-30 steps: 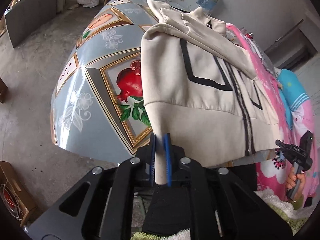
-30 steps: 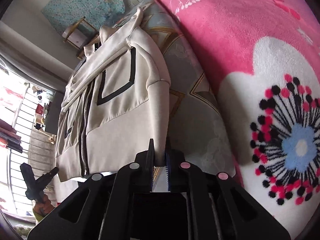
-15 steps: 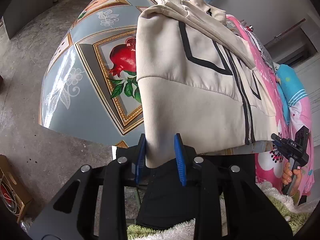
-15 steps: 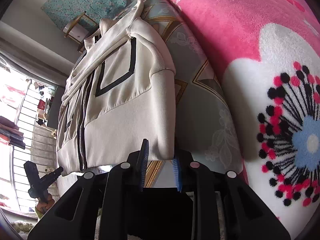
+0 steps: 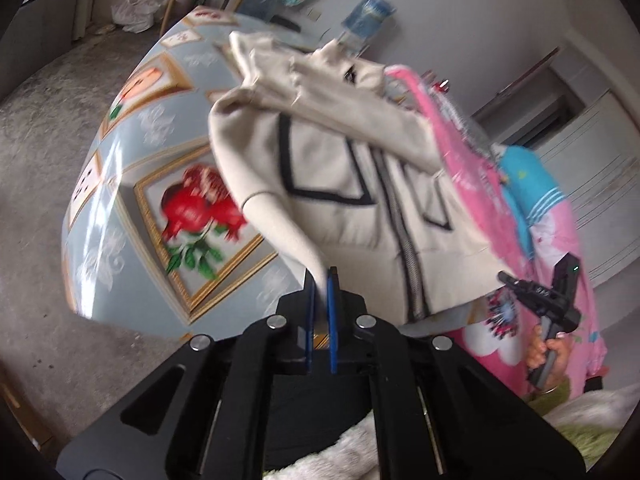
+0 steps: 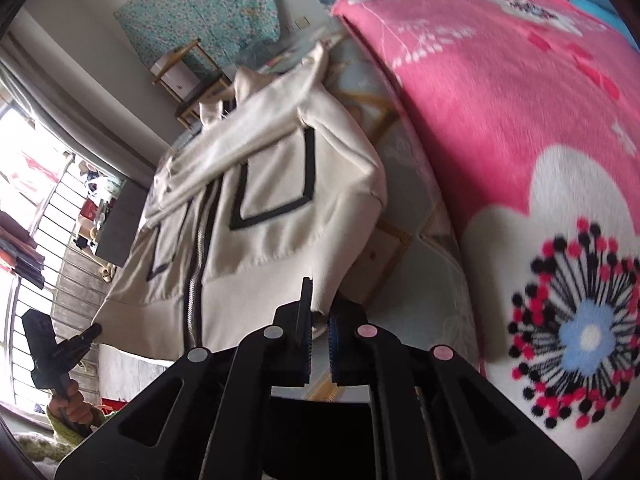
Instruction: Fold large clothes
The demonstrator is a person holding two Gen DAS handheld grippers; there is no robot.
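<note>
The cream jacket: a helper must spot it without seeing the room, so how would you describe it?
On the table covered in a fruit-print cloth, beside a pink floral blanket, lies the cream jacket. Only it is plain cream, with black angular stripes and a central zip.

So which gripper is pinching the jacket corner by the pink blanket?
The right gripper: its jacket corner hangs beside the pink blanket.

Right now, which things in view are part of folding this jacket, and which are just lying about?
Part of the job:
cream zip jacket
left tongs, shut on its hem corner
right tongs, shut on the other hem corner
patterned table cover under it

Just lying about:
pink flowered blanket
blue cloth
water bottle
wooden stool
</note>
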